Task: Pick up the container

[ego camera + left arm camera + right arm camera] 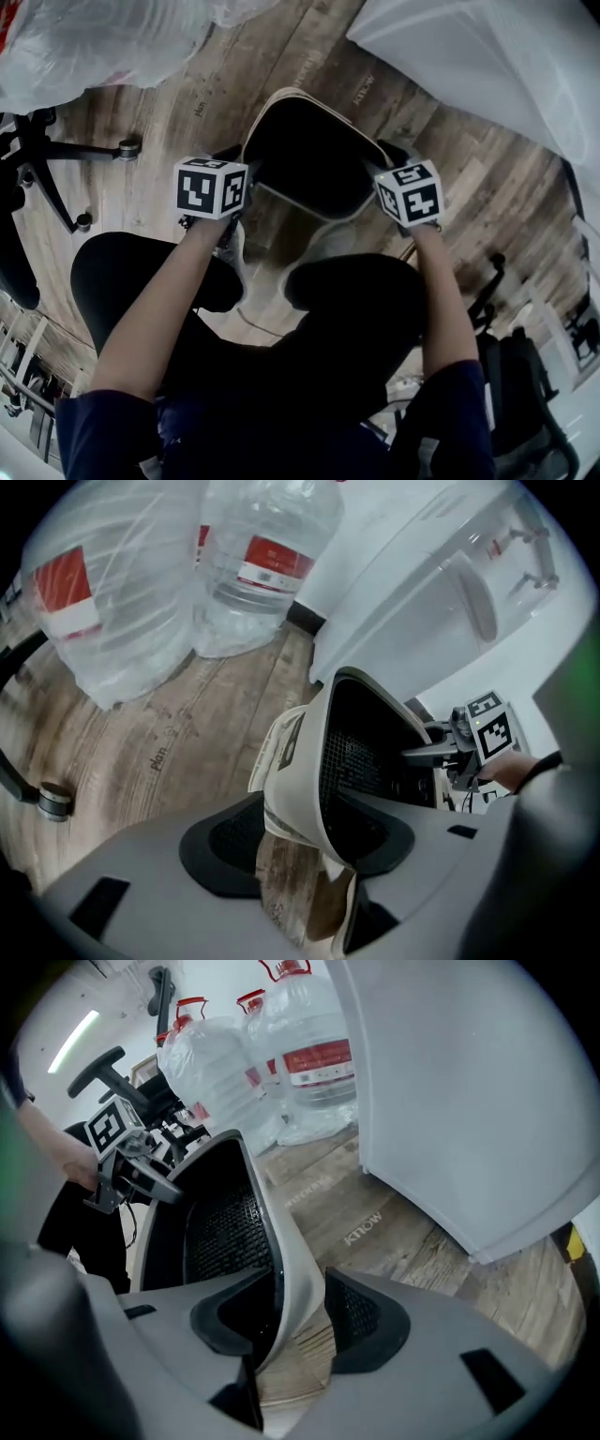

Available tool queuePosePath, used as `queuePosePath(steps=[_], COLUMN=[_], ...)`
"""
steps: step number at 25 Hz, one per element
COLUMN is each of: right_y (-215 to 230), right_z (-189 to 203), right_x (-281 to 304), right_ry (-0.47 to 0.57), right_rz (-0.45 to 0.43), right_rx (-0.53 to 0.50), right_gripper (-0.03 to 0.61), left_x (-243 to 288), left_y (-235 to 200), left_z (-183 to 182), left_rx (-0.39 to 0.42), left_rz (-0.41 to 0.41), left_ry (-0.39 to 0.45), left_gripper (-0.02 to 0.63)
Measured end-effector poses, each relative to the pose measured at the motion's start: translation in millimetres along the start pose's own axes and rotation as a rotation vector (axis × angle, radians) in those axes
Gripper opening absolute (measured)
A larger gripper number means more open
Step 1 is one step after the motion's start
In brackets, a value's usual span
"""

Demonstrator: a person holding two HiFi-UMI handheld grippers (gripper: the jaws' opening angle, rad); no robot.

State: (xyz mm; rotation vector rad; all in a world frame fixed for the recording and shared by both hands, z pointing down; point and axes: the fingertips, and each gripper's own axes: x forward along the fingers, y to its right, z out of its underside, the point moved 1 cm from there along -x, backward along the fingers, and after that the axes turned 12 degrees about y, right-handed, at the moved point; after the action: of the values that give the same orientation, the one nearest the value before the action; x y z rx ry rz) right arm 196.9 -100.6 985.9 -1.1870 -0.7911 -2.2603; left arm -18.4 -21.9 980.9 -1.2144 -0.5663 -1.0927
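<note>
Left gripper (pixel 300 847) and right gripper (pixel 300 1324), both wide, straddle opposite side walls of the container (pixel 309 150) on the floor (pixel 187 103); neither clamps it yet, both equally near.

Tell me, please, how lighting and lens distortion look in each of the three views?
Head view: dim, the container reads near black inside. Left gripper view: fisheye, dark corners, white unit washed out. Right gripper view: fisheye too, ceiling light glaring.

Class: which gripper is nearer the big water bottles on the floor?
Left. The left gripper straddles the container rim nearest the water bottles; the right gripper straddles the opposite rim, farther away.
</note>
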Motion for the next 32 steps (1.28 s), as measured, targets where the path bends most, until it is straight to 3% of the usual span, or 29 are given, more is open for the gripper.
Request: queuePosePath(steps=[3, 7, 12, 16, 26, 32], right_y=[-2, -1, -3, -16, -80, -135], right_z=[3, 0, -2, -27, -146, -215], right_x=[3, 6, 2, -23, -178, -313], right_ry=[0.018, 0.009, -0.007, 0.0, 0.061, 0.076], right_rz=[0.017, 0.084, 0.144, 0.161, 0.206, 0.213], right_rx=[0.017, -0.013, -0.072, -0.066, -0.044, -0.07], right_gripper=[0.127, 0.095, 0.058, 0.057, 0.057, 0.057], left_x=[8, 12, 9, -18, -191, -330], left_y=[4, 4, 3, 9, 72, 141], left_z=[1, -2, 0, -18, -104, -137], left_rx=[-0.044, -0.121, -0.09, -0.04, 0.028, -0.008], left_rz=[0.038, 0.062, 0.021, 0.014, 0.029, 0.033], left_ry=[-0.006, 0.004, -0.029, -0.038, -0.007, 0.038], left_gripper=[0.232, 0.175, 0.144, 0.138, 0.14, 0.14])
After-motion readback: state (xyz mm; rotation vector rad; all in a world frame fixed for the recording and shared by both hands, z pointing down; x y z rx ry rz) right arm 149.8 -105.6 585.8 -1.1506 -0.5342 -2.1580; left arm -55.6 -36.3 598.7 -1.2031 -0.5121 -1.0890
